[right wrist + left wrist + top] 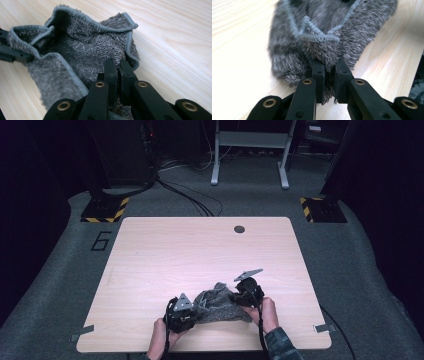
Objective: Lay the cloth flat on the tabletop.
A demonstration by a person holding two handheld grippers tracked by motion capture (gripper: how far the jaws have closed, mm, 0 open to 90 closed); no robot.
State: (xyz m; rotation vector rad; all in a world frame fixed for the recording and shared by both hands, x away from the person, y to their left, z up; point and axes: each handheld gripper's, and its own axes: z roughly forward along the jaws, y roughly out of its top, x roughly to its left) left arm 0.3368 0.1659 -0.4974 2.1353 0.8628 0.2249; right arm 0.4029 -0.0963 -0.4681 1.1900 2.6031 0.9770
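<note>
While the grey towel (220, 305) lies crumpled near the front edge of the worktop (200, 250), it is pinched from both sides: the left hand-held gripper (187, 316) is clamped on its left end, the right hand-held gripper (245, 295) on its right end.

In the left gripper view the towel (329, 32) is seen bunched ahead of the jaws, and a fluffy fold is squeezed between the nearly closed pads (319, 75). In the right gripper view the jaws are likewise pressed together on pile just inside the stitched hem of the cloth (82, 47); the other gripper's black jaw is seen at the far left of that frame, gripping the opposite edge.

The two-point grip at opposite ends is judged to be a setup for lifting and pulling the towel taut, so that it can be spread flat or folded; a single pinch would leave it hanging in a clump. The cloth sags and rests on the wood between the grippers, so no tension is applied yet. Both pinches are taken on edge folds rather than mid-cloth, which probably gives better control of the corners.

Writing: a dark "6" (101, 241) is marked on the grey floor (60, 270) left of the worktop. No brand or label can be read on the towel or grippers. Yellow-black hazard tape (106, 210) is seen on the stand bases behind.
</note>
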